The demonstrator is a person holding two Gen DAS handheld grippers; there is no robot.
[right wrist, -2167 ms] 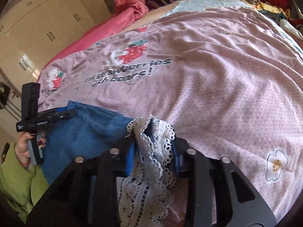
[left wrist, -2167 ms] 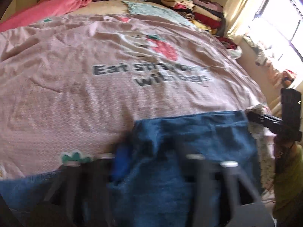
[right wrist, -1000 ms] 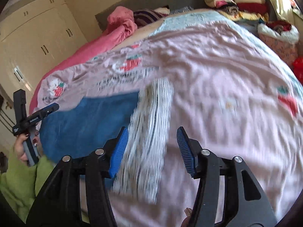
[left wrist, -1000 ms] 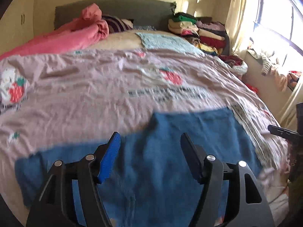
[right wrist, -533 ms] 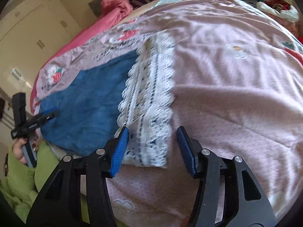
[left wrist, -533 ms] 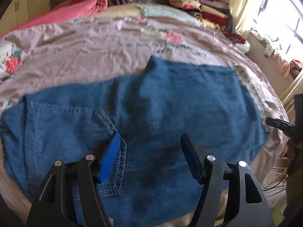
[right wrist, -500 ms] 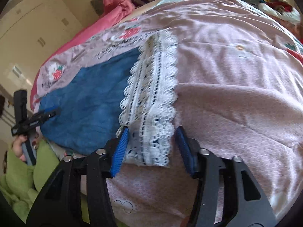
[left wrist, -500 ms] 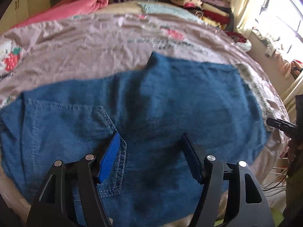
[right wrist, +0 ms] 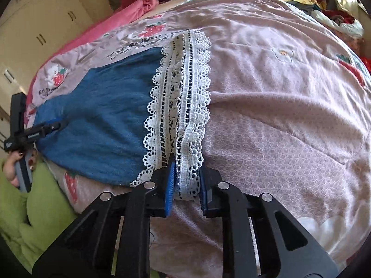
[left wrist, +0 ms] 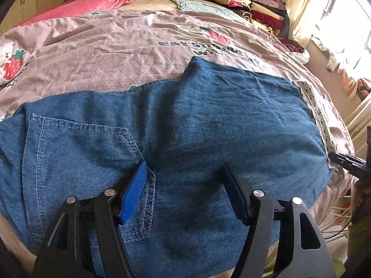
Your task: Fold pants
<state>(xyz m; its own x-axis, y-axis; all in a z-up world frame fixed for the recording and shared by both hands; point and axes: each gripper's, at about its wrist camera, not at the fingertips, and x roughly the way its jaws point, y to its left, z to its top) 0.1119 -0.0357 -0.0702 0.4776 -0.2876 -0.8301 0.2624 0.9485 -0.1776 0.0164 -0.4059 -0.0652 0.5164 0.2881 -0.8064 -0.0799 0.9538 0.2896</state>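
Right tongs (right wrist: 184,188) have just closed, pinching the lace hem (right wrist: 183,106); left tongs (left wrist: 185,185) hover wide over the soft, limp denim pants (left wrist: 208,120), best gripped at the edges.

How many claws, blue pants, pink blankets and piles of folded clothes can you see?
Claws: 2, the left claw and the right claw
Blue pants: 1
Pink blankets: 1
Piles of folded clothes: 1
Total: 5
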